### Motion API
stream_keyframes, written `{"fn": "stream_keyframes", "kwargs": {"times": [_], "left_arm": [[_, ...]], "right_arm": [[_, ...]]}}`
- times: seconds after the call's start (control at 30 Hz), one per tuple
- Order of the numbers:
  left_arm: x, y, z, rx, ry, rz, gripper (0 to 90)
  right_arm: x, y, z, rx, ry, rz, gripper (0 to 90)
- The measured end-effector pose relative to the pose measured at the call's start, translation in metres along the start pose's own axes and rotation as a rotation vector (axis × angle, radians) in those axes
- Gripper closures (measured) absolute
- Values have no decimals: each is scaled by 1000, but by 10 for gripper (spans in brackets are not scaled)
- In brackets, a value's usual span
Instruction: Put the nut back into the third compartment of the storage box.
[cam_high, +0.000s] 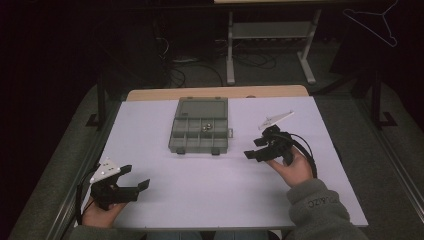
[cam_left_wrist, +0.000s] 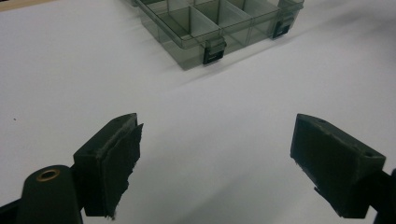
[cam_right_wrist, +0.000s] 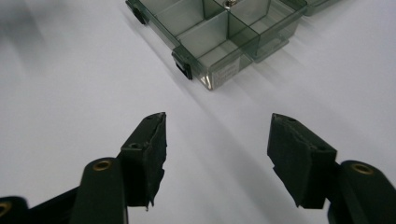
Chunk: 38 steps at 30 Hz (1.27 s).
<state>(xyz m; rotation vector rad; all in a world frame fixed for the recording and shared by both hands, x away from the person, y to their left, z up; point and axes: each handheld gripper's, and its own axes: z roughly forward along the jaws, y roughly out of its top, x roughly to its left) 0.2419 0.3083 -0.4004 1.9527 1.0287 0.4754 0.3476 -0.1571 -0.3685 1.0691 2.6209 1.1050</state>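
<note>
**Open organiser box, light on the desk: watch for shoving it or tipping its contents**

Your right gripper (cam_high: 256, 148) sits just off the near right corner of the compartment box (cam_high: 200, 125), its fingers (cam_right_wrist: 148, 154) spread apart with nothing between them. Your left gripper (cam_high: 136, 180) waits well away at the near left of the desk (cam_high: 150, 165), fingers (cam_left_wrist: 112, 163) wide and empty too.

The box lies in the middle of the desk toward the far side, lid (cam_high: 202, 106) folded back flat behind it, dark latches (cam_left_wrist: 214, 50) facing you. A few small metal pieces (cam_high: 207, 127) rest in one middle compartment; the dim picture does not let you tell what they are.

The main risk, as I judge it, is the box sliding: it looks like light plastic on a smooth sheet, so a one-sided push on a wall or latch would skate it away. A finger catching a thin divider could jolt the pieces into a neighbouring cell. Reaching into a narrow compartment with the fingers this wide may also foul the walls.

Nothing else lies on the desk between you and the box. Beyond the far edge stand a frame's legs (cam_high: 230, 50) and loose cables on the floor, well out of your way.
</note>
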Motion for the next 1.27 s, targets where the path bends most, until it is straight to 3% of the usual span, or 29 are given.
{"fn": "stream_keyframes", "kwargs": {"times": [0.3, 0.63, 1.0, 1.27], "left_arm": [[-2, 0, -1, -6, -6, 1, 152], [-3, 0, 0, -16, -23, 8, 151], [-4, 0, 0, -8, -28, 14, 151], [-4, 1, 1, -5, -33, 21, 151]], "right_arm": [[5, -33, -16, -50, -2, 39, 319], [16, -63, -23, -81, -28, 68, 260], [18, -84, -28, -121, -47, 101, 212], [19, -90, -35, -158, -59, 92, 187]]}}
